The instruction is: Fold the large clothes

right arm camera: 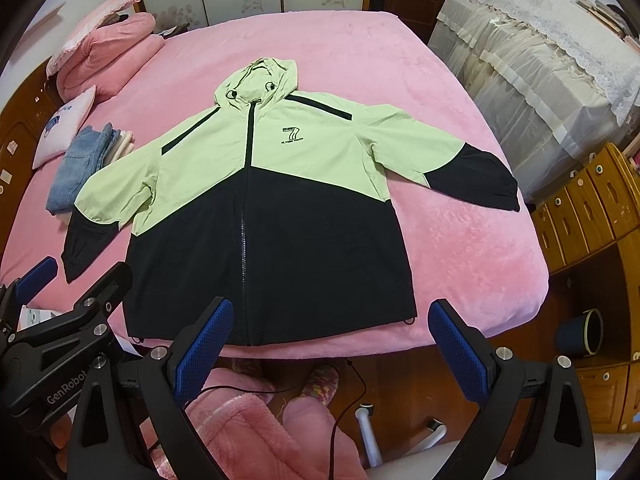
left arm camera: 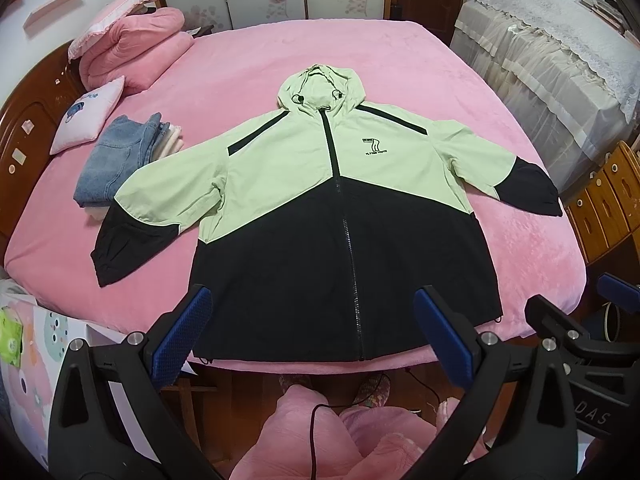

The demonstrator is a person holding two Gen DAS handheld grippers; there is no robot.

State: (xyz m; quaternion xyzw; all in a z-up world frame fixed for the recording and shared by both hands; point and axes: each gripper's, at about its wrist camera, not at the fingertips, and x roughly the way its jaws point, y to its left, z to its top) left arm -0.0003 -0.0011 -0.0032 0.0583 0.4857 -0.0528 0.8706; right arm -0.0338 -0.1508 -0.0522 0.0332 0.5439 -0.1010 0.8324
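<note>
Nearest us, we hold the left gripper with its blue-padded jaws spread wide and nothing between them, hanging just off the foot of the bed over the jacket's hem. Our right gripper is likewise wide apart and empty, near the hem's right corner. In the right wrist view the left tool's black body shows the white lettering "GenRobot", cut off at the end; in the left wrist view the right tool's body shows letters we read only as "DAS".

Beyond the fingers, the jacket lies flat and face up on the pink bed, zipped, hem toward us and hood away, both sleeves spread out to the sides. Its lower half and cuffs are black, its upper half pale green. On the chest sits a black logo, a stylised "7" with a line of small print beneath that we cannot read surely.

Farther left, a stack of folded clothes topped with denim lies beside the sleeve, then a printed cushion and a folded pink quilt.
</note>
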